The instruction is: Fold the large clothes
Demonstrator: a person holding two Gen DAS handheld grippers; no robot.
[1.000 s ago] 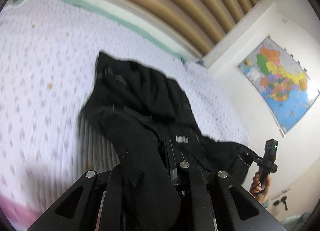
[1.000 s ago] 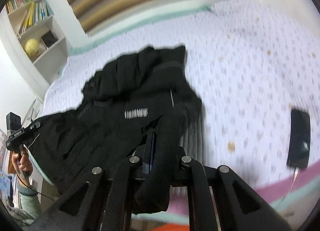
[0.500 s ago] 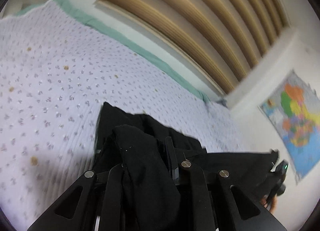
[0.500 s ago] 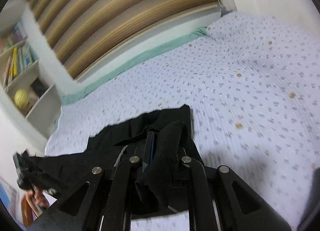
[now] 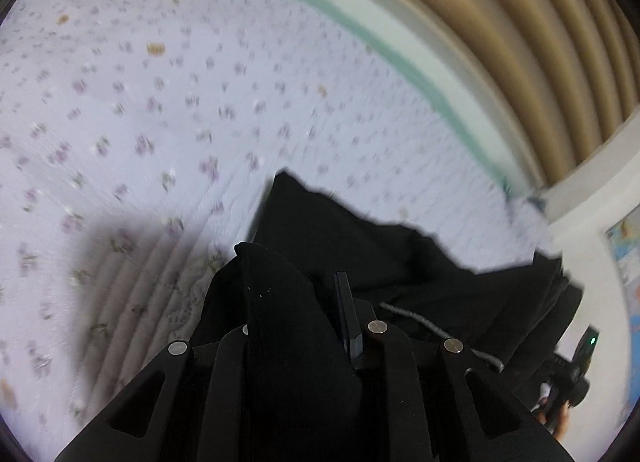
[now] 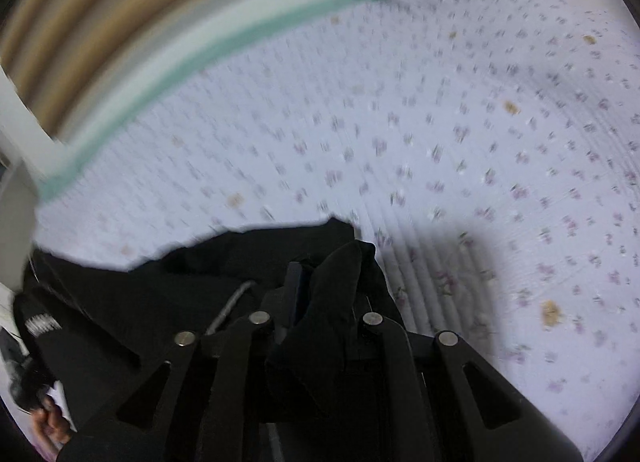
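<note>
Both grippers hold one black garment over the floral bedsheet. Left gripper has a fold of the cloth between its jaws, which are opening. Right gripper is clamped on another fold. Between them the garment hangs stretched above the sheet.

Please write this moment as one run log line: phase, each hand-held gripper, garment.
phase: laying fold on bed | left hand-held gripper: jaws opening, black garment between | right hand-held gripper: shut on garment
</note>
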